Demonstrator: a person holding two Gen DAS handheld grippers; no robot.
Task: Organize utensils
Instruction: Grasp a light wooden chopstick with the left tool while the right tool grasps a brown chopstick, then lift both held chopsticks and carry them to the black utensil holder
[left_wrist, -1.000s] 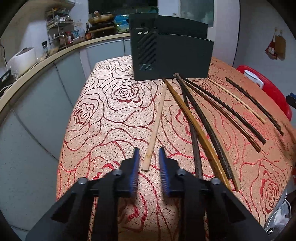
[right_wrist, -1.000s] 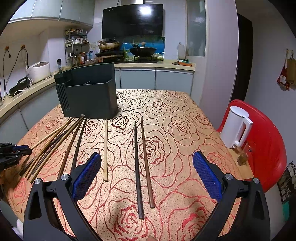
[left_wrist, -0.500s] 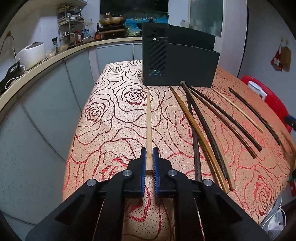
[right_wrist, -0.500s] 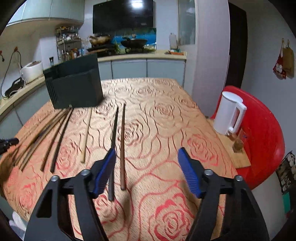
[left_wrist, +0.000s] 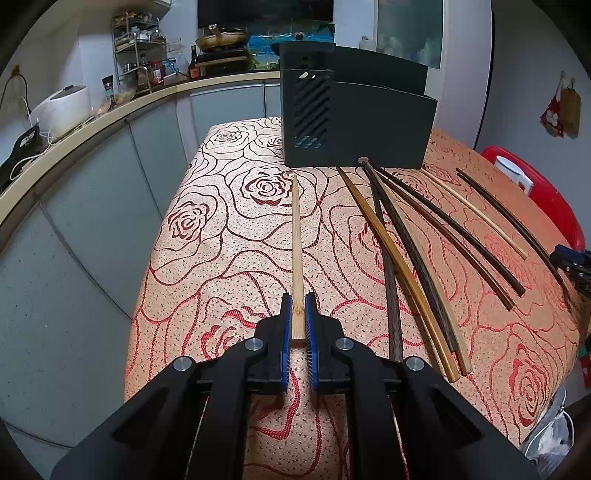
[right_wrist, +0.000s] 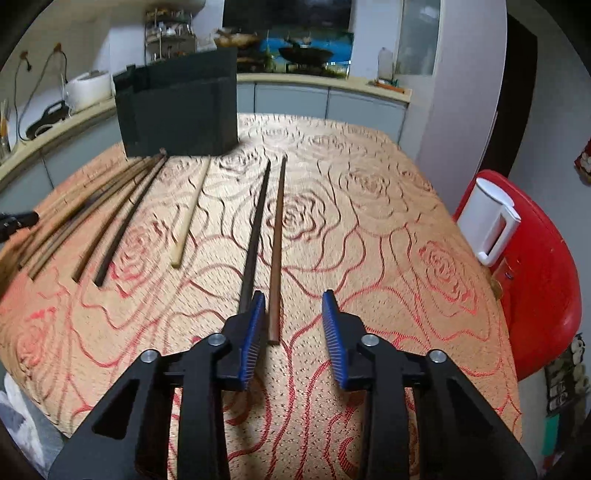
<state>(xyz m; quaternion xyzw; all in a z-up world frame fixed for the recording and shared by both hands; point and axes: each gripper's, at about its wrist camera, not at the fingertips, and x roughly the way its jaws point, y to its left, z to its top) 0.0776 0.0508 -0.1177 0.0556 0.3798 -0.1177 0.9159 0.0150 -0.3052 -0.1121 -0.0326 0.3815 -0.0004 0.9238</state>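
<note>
Left gripper clamped on near end of pale bamboo chopstick; long axis straight ahead toward dark utensil holder. Right gripper closing, jaws apart; reddish-brown chopstick between pads, beside left pad, untouched. Black chopstick just outside. Both slender, straight, flat on rose-patterned tablecloth.

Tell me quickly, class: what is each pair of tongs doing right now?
Left tongs: shut on the pale bamboo chopstick.
Right tongs: closing, brown chopstick between them, not yet gripped.
</note>
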